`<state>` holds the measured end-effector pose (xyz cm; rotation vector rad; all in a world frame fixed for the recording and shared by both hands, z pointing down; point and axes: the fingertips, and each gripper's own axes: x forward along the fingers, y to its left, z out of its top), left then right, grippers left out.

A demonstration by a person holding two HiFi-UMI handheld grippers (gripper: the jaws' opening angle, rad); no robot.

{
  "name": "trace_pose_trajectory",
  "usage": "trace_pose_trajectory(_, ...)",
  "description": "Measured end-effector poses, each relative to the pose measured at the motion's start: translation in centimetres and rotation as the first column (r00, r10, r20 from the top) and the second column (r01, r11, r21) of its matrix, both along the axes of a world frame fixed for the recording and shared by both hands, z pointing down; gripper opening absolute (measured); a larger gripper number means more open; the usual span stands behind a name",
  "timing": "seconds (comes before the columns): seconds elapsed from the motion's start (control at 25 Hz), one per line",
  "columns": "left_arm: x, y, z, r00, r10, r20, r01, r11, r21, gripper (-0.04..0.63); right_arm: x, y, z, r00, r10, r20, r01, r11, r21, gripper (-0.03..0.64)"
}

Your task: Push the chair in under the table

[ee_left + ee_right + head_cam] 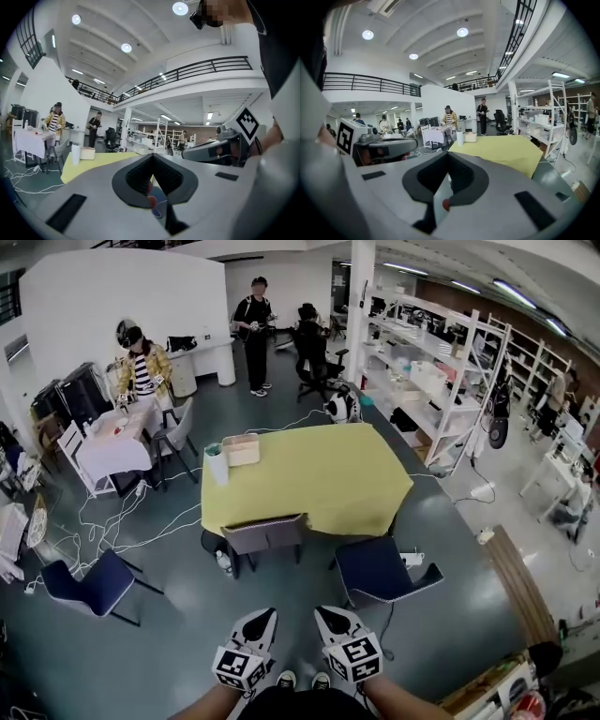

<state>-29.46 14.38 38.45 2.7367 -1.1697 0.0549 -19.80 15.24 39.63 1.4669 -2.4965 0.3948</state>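
Claws: left claw (265, 617) and right claw (325, 615) both closed, empty, probably to push with blunt tips | Chair: blue chair (380, 568) stands out from yellow surface (309, 474), well ahead, untouched

Head camera sits high and well back, looking steeply down at the yellow table (319, 474). The left gripper (265, 613) carries its camera low, facing almost level along its jaws, and the right gripper (323, 613) does likewise. All three views share that tabletop, with the white cup (217, 465) and box (241, 449) near its far-left corner.
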Motion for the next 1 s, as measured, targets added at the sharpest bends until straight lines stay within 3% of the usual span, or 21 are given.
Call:
trace_pose_trajectory(0.28, 6.5, 0.0, -1.2, 0.976, 0.218, -0.019, -0.218, 0.976, 0.018, 0.009, 6.0, 1.6, -1.0, 0.977, 0.214, -0.009, -0.214, 0.977, 0.017, 0.014)
trace_pose_trajectory(0.48, 12.4, 2.2, -1.3, 0.926, 0.378, -0.026, -0.377, 0.926, 0.019, 0.009, 11.1, 5.4, -0.9, 0.929, 0.371, -0.014, -0.371, 0.929, 0.014, 0.014)
trace_pose_trajectory(0.68, 18.3, 4.9, -1.1, 0.834, 0.55, -0.039, -0.55, 0.835, 0.013, 0.009, 16.1, 10.0, -0.7, 0.835, 0.549, -0.025, -0.549, 0.836, 0.005, 0.014)
trace_pose_trajectory(1.0, 26.0, 10.8, -0.2, 0.653, 0.756, -0.05, -0.756, 0.654, 0.018, 0.009, 22.2, 17.5, 0.1, 0.653, 0.757, -0.023, -0.757, 0.654, 0.005, 0.014)
